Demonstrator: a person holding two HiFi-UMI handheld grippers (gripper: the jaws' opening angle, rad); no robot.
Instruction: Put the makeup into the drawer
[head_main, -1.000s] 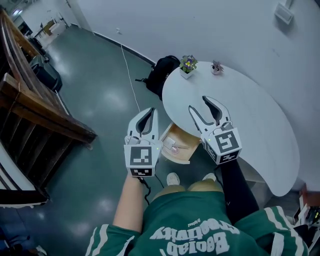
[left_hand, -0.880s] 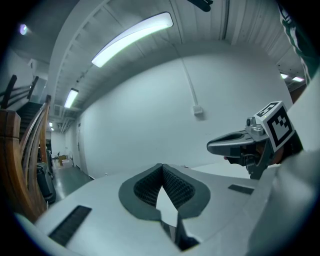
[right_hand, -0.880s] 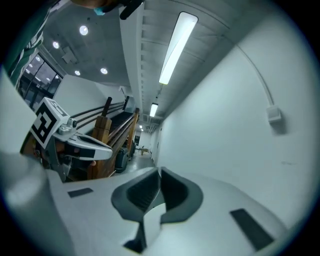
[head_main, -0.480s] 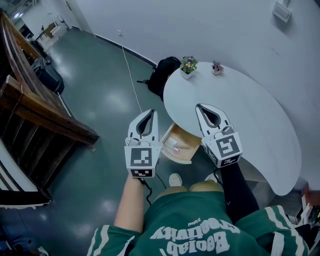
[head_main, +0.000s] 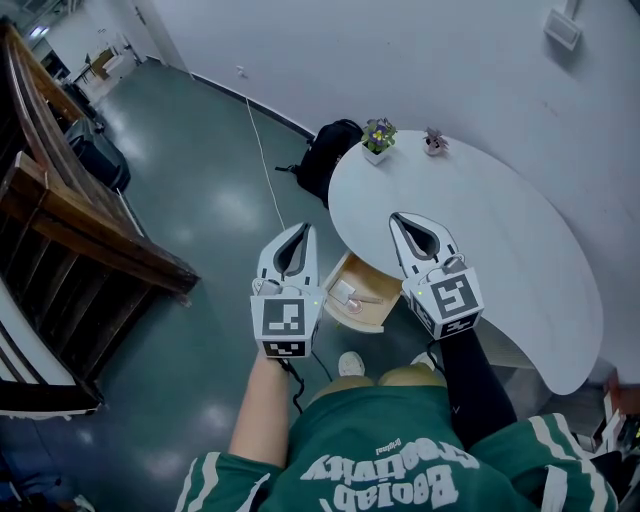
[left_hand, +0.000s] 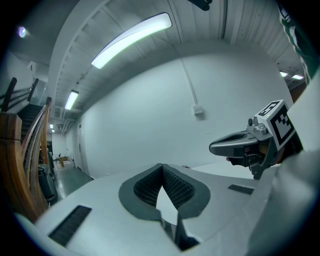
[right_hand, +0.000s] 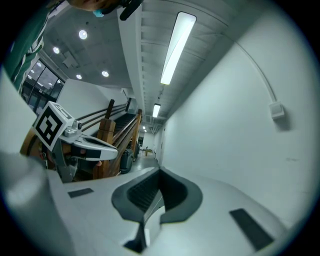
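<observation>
In the head view, your left claw (head_main: 297, 234) and right claw (head_main: 409, 224) hover side by side, both pinched shut and carrying nothing. Below and between them the drawer (head_main: 360, 322) stands pulled out from under the white worktop (head_main: 520, 260). Small pale makeup pieces (head_main: 347, 293) lie inside it, too small for you to tell what each one is. The worktop bears only a potted plant (head_main: 377, 134) and a small ornament (head_main: 433, 139) near its far edge.

In the left gripper view, your left claw's jaws meet at the tips with nothing between them and a bare wall (left_hand: 150, 115) ahead.

The right gripper view shows the same: jaws together, empty.

The putting-in looks done. At most, you may have the open drawer left to push shut.
</observation>
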